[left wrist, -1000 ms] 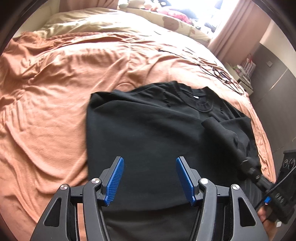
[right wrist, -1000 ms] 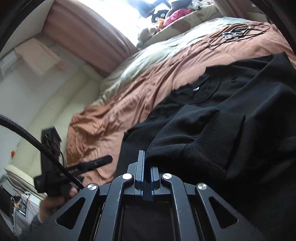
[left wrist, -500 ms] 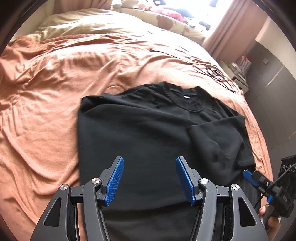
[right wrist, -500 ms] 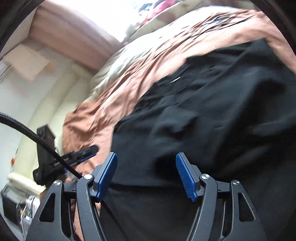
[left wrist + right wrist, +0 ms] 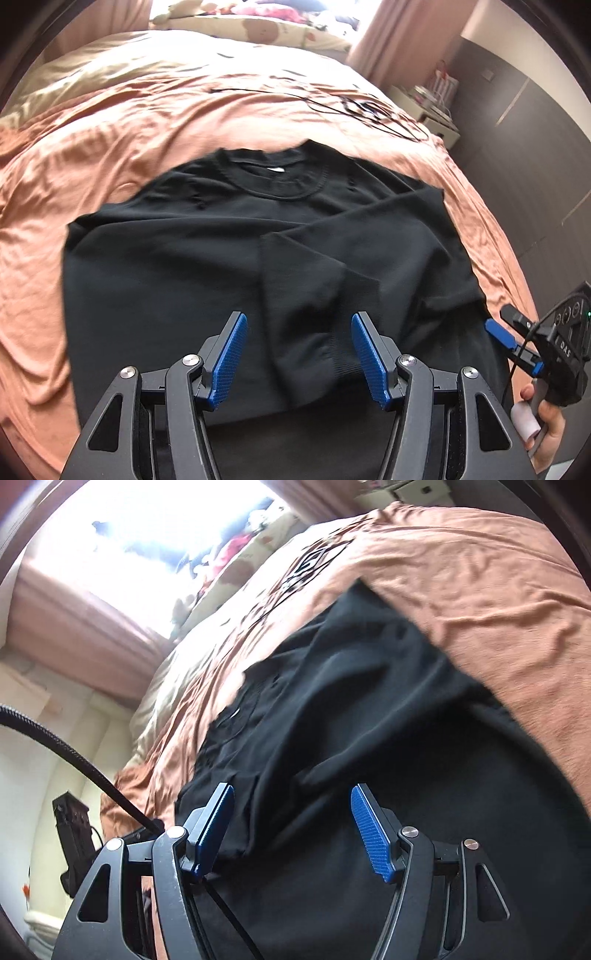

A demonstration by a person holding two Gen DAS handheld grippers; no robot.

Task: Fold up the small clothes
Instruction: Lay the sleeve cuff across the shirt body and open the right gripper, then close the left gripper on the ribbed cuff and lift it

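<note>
Left wrist view, near field: the left gripper (image 5: 299,356) hangs over the lower part of a black sweater (image 5: 177,273), its blue-padded jaws spread wide with nothing between them. Directly beyond the jaws lies the sweater's folded-in sleeve (image 5: 332,280), laid diagonally across the chest with its ribbed cuff (image 5: 325,365) nearest the camera. At the right edge, the right gripper (image 5: 511,338) appears from the side, held in the person's hand (image 5: 546,432); its blue fingertip sits just beside the sweater's right edge.

Middle field: the sweater rests flat, front upward, on an orange-brown bedspread (image 5: 92,147). Its round neckline (image 5: 277,177) points away from the camera, and a small white label (image 5: 276,169) shows inside the collar.

Far field: a tangle of thin black cables (image 5: 373,110) lies on the bedspread well beyond the collar. Behind these are a pale patterned pillow (image 5: 266,33), a pink curtain (image 5: 399,40) and a bedside cabinet (image 5: 432,114).

Right wrist view, near field: the right gripper (image 5: 291,827) is likewise spread apart and empty, poised above the black sweater (image 5: 369,709), whose folded layers fill the space ahead of the pads. A braided black cable (image 5: 55,738) curves in from the left, and the body of the left gripper (image 5: 74,845) is visible at the lower left. The image is motion-blurred. Beyond the fabric lie the bedspread (image 5: 461,583), the bright window (image 5: 147,535) and curtain (image 5: 74,627).
</note>
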